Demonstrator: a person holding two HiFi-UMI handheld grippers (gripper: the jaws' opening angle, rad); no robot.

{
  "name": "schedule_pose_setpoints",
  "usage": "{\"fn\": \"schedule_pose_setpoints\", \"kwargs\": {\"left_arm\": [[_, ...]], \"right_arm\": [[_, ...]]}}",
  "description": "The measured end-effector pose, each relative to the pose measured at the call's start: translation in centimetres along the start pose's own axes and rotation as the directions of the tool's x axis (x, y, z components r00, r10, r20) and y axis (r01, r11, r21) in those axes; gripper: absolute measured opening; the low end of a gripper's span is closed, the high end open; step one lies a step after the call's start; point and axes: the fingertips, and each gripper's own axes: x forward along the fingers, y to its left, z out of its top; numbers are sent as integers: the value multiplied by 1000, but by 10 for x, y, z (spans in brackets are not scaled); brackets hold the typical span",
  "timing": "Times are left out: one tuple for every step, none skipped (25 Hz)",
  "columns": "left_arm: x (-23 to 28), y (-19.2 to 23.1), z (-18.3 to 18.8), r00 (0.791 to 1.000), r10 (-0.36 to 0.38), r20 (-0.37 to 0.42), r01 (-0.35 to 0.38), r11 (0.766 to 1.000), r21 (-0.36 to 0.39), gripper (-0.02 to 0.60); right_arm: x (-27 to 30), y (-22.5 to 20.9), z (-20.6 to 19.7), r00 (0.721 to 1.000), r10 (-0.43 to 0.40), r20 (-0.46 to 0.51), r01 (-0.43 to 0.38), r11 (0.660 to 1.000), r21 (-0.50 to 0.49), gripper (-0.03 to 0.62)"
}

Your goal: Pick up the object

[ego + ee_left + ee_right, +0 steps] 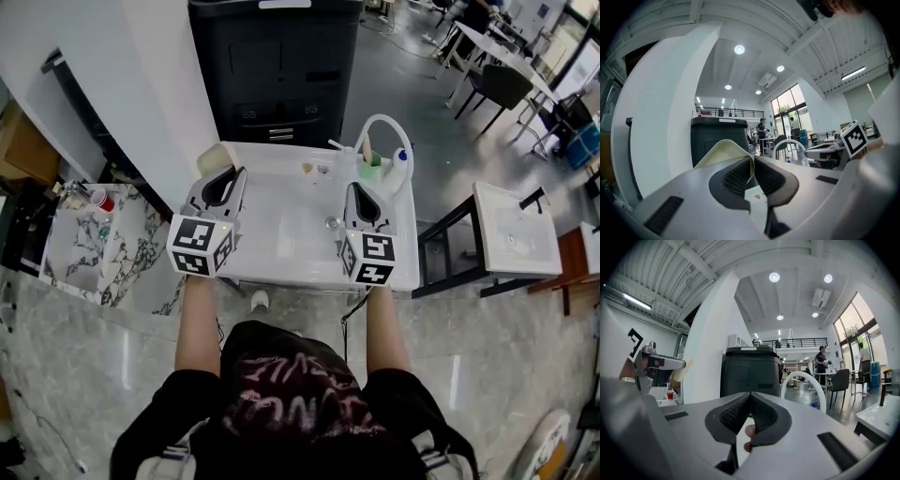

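Note:
A pale cream, thin, flexible pad (214, 157) is pinched at its edge in my left gripper (228, 174), held above the back left corner of a white washbasin (281, 246). In the left gripper view the pad (723, 152) rises out of the shut jaws of the left gripper (752, 160) and folds over to the left. My right gripper (357, 189) hovers over the right side of the basin. Its jaws meet at the tips with nothing between them, as the right gripper view shows (750, 397).
A tall black bin (277, 66) stands behind the basin. A white arched tube (384, 127) and a green cup (372, 171) sit at the basin's back right, with the drain (332, 223) in the middle. Another basin (516, 230) is to the right, and a marble counter with a red cup (103, 200) to the left.

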Motion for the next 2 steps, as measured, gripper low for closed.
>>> {"fn": "schedule_pose_setpoints", "kwargs": {"left_arm": [[0, 0, 0, 1000, -1, 1, 1, 1000, -4, 41], [-1, 0, 0, 1000, -1, 2, 1, 1000, -9, 40]], "right_arm": [[0, 1, 0, 1000, 1, 1, -1, 1000, -1, 12], [0, 2, 1, 1000, 2, 1, -2, 1000, -1, 12]]}}
